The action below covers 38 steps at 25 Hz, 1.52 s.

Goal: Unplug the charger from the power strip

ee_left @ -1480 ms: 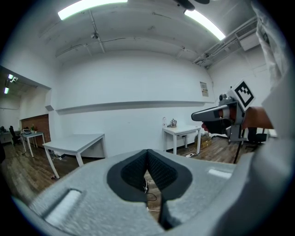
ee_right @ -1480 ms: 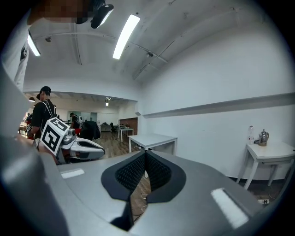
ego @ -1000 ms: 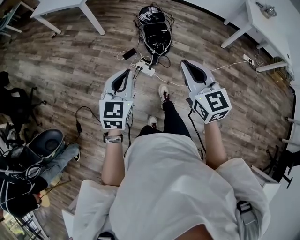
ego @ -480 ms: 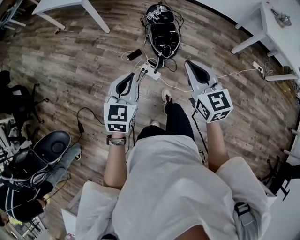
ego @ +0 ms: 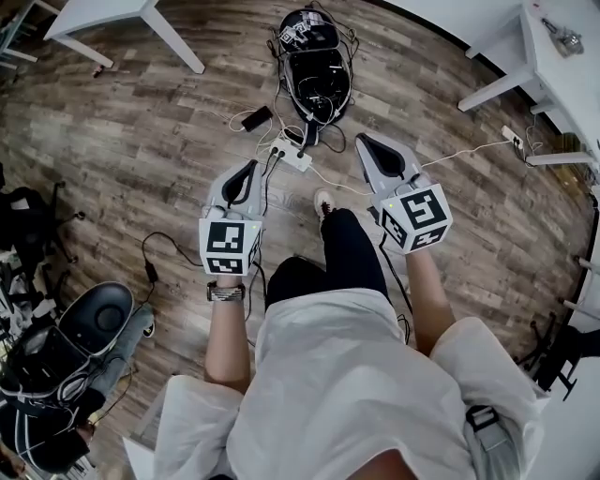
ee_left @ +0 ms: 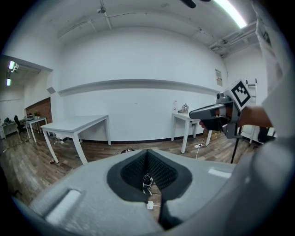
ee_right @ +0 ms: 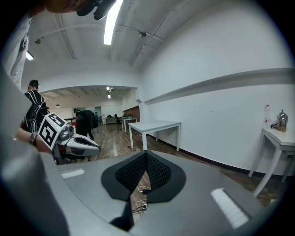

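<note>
A white power strip [ego: 291,155] lies on the wooden floor with several cables and a dark plug [ego: 302,150] in it. A phone [ego: 255,118] on a white lead lies just beyond it. My left gripper [ego: 248,169] hangs shut and empty, a little to the left of the strip and nearer to me. My right gripper [ego: 367,142] is to the strip's right, also shut and empty. In the left gripper view, the closed jaws [ee_left: 147,151] frame a small white block [ee_left: 150,205] and tangled leads on the floor. The right gripper view shows its jaws [ee_right: 146,152] meeting at the tip.
A black bag [ego: 314,56] wrapped in cables lies beyond the strip. White tables [ego: 141,19] stand at the back left and right [ego: 553,56]. A second strip [ego: 511,136] lies by the right table. A black adapter lead [ego: 150,272], a chair [ego: 94,314] and backpacks are at left.
Both grippers have come down and forward towards the power strip, and the person's leg has stepped ahead between them. Neither gripper's jaws have changed.
</note>
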Motion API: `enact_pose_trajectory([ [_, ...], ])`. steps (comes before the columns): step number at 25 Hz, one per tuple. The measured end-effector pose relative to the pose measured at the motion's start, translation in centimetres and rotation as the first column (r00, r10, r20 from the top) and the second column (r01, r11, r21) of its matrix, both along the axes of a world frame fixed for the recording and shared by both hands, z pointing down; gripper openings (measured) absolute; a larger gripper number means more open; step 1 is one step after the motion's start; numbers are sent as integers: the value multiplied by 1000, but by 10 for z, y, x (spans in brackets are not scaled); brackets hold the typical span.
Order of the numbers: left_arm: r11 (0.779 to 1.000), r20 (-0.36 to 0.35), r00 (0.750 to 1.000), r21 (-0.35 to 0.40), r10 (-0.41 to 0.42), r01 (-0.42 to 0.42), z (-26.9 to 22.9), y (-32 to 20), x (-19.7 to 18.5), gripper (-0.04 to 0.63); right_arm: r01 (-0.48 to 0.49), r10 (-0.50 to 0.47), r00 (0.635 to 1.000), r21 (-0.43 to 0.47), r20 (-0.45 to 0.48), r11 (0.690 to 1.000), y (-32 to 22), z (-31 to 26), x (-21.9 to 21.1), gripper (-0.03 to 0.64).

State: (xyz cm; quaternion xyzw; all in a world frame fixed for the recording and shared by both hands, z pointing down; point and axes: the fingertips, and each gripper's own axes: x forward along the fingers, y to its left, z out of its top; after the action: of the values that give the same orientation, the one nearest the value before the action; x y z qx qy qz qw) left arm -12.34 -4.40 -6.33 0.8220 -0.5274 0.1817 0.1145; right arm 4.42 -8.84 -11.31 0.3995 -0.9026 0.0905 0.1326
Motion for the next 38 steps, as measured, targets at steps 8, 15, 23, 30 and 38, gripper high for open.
enact_pose_trajectory([
  [8,997,-9,1000,-79,9,-10,78,-37,-9,2,100,-101,993,-13,-68,995,-36,66,-21,2],
  [15,993,-47,999,-117,26,-31,169,-65,-20,2,97,-102,989,-45,-105,994,-68,155,-24,2],
  [23,985,-50,997,-165,50,-58,287,-76,-27,2,53,-65,989,-86,-131,995,-94,271,-19,2],
  [30,978,-53,996,-194,68,-77,387,-80,-17,2,39,-48,995,-103,-92,994,-107,367,-21,2],
  [38,976,-49,996,-200,79,-87,529,-99,-17,2,22,-43,987,-136,-154,990,-127,528,-14,2],
])
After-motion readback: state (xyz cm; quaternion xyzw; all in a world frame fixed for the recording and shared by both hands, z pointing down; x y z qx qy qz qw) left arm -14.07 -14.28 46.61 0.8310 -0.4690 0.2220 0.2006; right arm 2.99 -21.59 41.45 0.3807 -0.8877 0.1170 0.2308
